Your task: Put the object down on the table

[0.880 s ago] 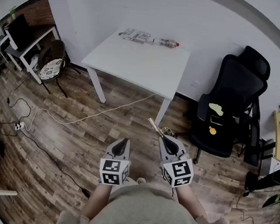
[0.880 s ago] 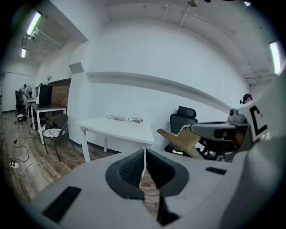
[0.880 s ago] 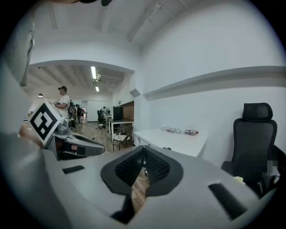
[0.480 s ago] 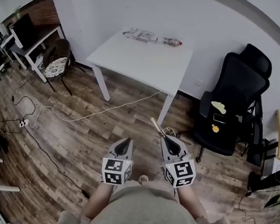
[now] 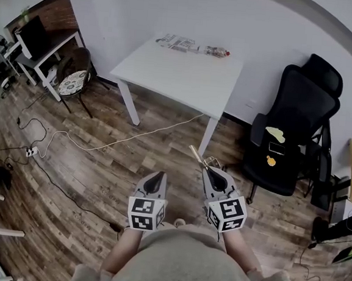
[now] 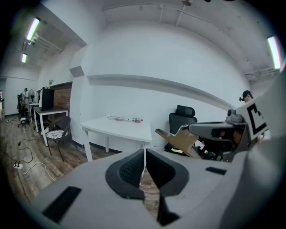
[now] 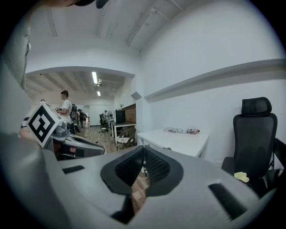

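Firmly clamped in right gripper (image 5: pixel 208 169): object (image 5: pixel 195 154).

My left gripper (image 5: pixel 155 178) and right gripper (image 5: pixel 209 171) sit side by side just before me, above the wood-plank floor (image 5: pixel 99 173). A tan flat wooden piece (image 5: pixel 195 155), clamped in the right one, juts forward. Ahead, against the wall, stands the white rectangular table (image 5: pixel 181 76), a clear plastic bottle (image 5: pixel 214 51) on its far edge. The black office chair (image 5: pixel 293 129) is right of the table.

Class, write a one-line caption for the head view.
Right gripper clamps a tan object, left gripper shut, white table ahead.
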{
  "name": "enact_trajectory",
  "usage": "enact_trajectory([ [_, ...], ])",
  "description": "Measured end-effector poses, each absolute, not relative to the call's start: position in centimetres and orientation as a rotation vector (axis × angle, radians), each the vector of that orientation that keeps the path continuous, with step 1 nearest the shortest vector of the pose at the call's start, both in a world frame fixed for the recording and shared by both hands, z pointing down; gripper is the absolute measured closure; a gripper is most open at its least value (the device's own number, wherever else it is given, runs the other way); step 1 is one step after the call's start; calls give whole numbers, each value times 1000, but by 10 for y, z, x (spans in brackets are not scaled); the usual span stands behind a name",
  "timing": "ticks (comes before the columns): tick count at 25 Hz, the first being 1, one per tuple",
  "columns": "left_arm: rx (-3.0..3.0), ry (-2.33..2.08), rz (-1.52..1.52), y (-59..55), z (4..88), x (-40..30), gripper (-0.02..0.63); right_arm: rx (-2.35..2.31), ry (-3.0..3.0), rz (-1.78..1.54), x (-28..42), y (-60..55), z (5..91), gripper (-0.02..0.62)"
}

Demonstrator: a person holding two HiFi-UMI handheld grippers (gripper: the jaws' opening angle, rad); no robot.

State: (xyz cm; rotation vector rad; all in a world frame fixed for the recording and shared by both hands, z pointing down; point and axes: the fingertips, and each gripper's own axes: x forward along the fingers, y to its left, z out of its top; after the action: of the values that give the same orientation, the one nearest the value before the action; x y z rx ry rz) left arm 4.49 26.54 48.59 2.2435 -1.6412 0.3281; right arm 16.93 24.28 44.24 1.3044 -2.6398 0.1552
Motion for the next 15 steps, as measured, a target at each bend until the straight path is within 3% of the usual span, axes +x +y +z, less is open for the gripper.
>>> enact_trajectory([
  [15,2230,-1649,318,262,490,55,591,1316,-2657,153,179,231,442,586],
])
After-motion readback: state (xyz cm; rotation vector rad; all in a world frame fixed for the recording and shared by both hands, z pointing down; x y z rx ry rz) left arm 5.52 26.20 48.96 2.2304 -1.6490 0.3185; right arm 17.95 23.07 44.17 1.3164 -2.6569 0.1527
